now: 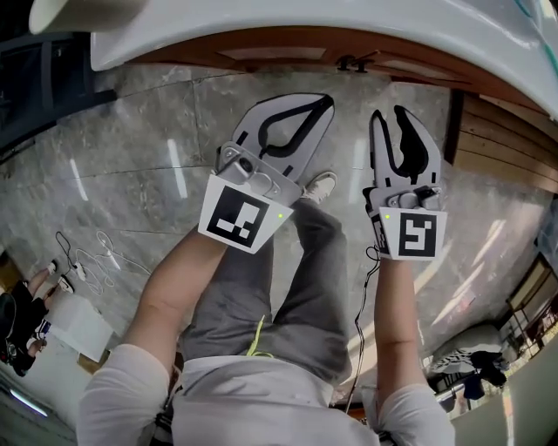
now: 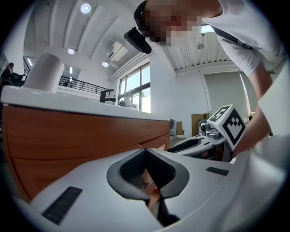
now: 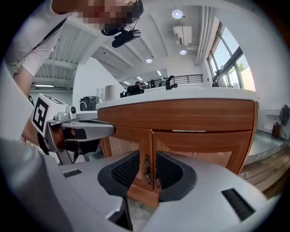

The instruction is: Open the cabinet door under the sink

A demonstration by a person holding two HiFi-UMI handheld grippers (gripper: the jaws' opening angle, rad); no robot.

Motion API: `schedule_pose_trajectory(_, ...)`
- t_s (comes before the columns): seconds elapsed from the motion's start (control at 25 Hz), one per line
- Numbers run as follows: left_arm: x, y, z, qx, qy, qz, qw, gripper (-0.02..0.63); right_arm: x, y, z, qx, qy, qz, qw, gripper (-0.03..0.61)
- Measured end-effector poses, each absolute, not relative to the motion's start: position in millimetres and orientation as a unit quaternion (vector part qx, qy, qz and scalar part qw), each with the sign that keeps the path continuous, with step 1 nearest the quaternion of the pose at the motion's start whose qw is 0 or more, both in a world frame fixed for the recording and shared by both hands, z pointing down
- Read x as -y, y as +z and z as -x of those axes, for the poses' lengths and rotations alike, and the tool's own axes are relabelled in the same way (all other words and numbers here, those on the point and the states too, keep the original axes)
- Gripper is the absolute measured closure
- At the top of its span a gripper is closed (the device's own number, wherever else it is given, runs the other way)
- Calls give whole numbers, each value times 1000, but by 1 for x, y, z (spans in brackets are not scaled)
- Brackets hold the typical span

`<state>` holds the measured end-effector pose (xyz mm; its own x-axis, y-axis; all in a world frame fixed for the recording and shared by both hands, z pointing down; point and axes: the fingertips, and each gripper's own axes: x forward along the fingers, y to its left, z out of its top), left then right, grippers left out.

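Observation:
The wooden cabinet (image 1: 288, 43) sits under the white sink counter (image 1: 366, 19), with its two small dark handles (image 1: 353, 63) side by side at the middle seam. In the right gripper view both doors (image 3: 204, 145) look shut and flush. The handles (image 3: 147, 169) show through the gap between the jaws. My right gripper (image 1: 394, 118) (image 3: 147, 158) is open and points at the seam, a short way off. My left gripper (image 1: 324, 103) (image 2: 145, 152) is shut on nothing, to the left of the right gripper, facing the cabinet front (image 2: 68, 136).
Grey marble floor (image 1: 131, 157) lies below the cabinet. The person's legs and one shoe (image 1: 319, 185) are under the grippers. White cables (image 1: 96, 257) lie on the floor at left. Wooden steps (image 1: 506, 144) stand right of the cabinet. A white roll (image 2: 45, 72) stands on the counter.

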<state>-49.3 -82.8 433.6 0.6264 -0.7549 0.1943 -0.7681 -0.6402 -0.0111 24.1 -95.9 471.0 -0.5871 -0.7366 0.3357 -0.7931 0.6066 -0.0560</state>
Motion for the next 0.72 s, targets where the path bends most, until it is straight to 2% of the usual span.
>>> schedule_pose_trajectory(0.72, 105, 537, 49, 422, 90, -902, 16, 607, 136, 591, -7, 885, 66, -439, 142, 466)
